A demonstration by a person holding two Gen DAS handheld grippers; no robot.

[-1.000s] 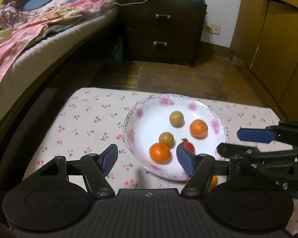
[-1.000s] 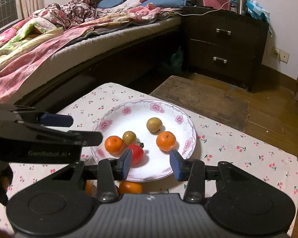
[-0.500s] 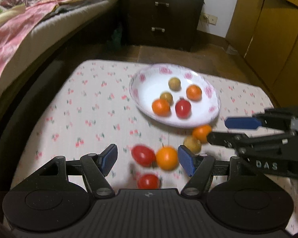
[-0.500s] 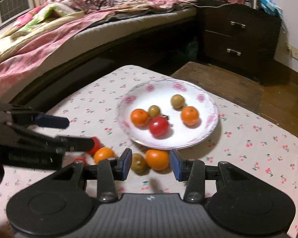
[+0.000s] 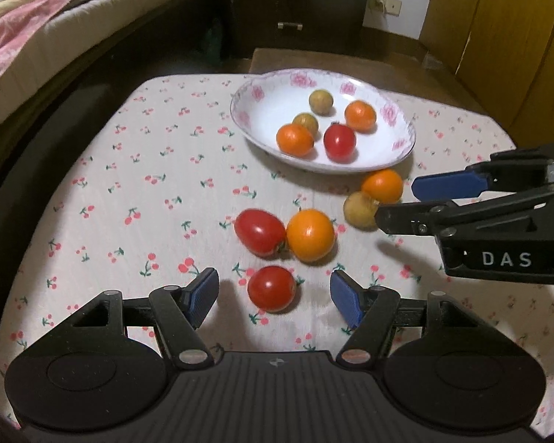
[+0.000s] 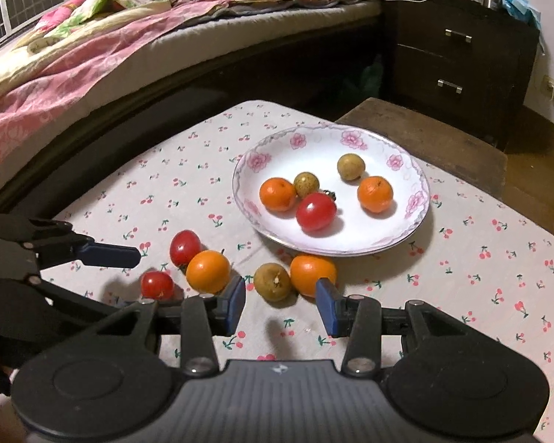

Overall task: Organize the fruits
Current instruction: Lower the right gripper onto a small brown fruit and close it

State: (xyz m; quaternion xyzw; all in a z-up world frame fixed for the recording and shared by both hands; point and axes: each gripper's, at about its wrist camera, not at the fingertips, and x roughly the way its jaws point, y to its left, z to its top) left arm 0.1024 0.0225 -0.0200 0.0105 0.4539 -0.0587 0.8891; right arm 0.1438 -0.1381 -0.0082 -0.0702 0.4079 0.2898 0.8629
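A white floral plate (image 5: 402, 144) (image 6: 417, 217) holds two oranges, two brownish fruits and a red tomato. On the cherry-print cloth lie several loose fruits. My left gripper (image 5: 273, 297) is open, with a small red tomato (image 5: 271, 288) (image 6: 157, 285) between its blue pads. Just beyond lie a longer tomato (image 5: 259, 232) and an orange (image 5: 310, 235). My right gripper (image 6: 280, 304) is open, just short of a brownish fruit (image 6: 272, 281) (image 5: 360, 209) and an orange (image 6: 312, 273) (image 5: 382, 185) near the plate's front rim.
The cloth-covered table (image 5: 147, 184) drops off at its left and far edges. A bed (image 6: 92, 55) runs along the left. A dark nightstand (image 6: 458, 48) and a low wooden bench (image 6: 443, 140) stand behind the table. Wooden cabinets (image 5: 506, 37) stand at right.
Both grippers have pulled back from over the plate and lowered toward the loose fruits in front of it. The small tomato now sits between my left pads.
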